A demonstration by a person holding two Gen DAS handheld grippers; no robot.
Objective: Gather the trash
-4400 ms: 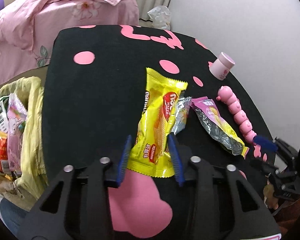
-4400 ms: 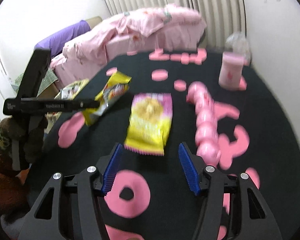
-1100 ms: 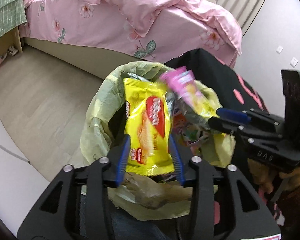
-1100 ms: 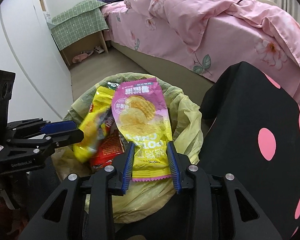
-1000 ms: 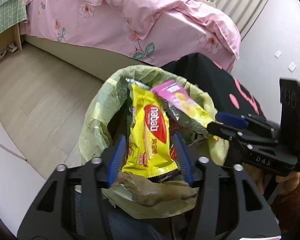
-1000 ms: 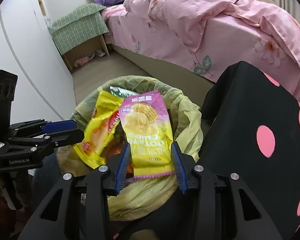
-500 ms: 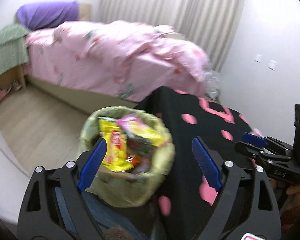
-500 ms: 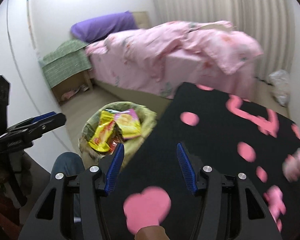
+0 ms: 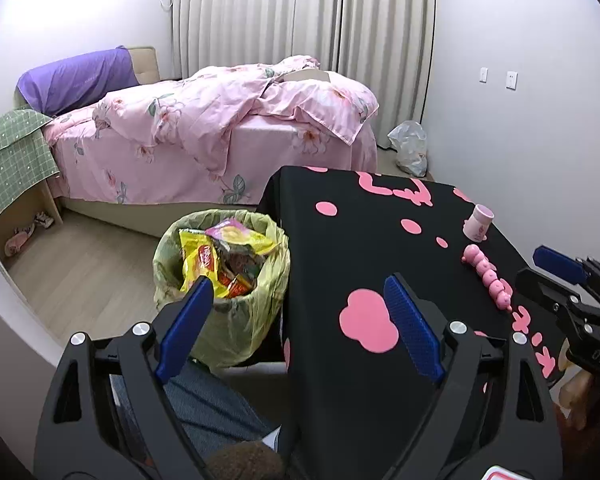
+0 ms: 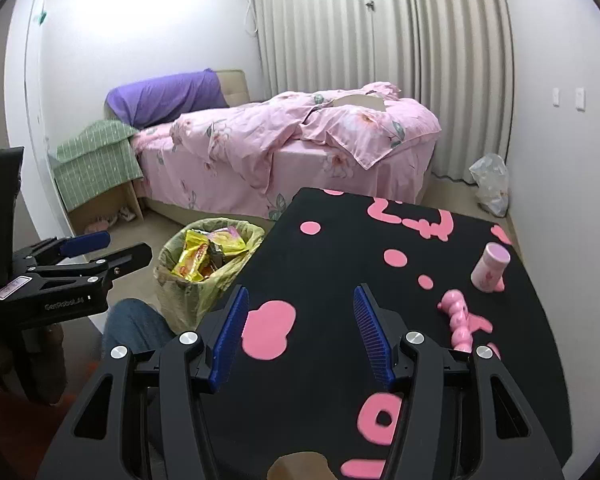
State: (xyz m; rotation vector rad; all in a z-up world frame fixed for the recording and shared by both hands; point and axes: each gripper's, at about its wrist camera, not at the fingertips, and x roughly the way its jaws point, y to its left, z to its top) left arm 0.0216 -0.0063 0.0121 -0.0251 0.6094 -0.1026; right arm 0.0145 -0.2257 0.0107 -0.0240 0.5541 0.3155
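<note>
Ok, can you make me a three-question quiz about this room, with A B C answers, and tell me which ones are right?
1. Where is the yellow snack wrapper?
A. On the table
B. In the trash bin
C. On the bed

2. What colour is the pillow?
A. Purple
B. Orange
C. White

3. How are the left gripper and right gripper?
A. Both shut on wrappers
B. One open, one shut
C. Both open and empty

Answers: 1 B, it lies in the bag-lined trash bin beside the table. 2 A, purple at the head of the bed. 3 C, each has its jaws wide apart with nothing between.
</note>
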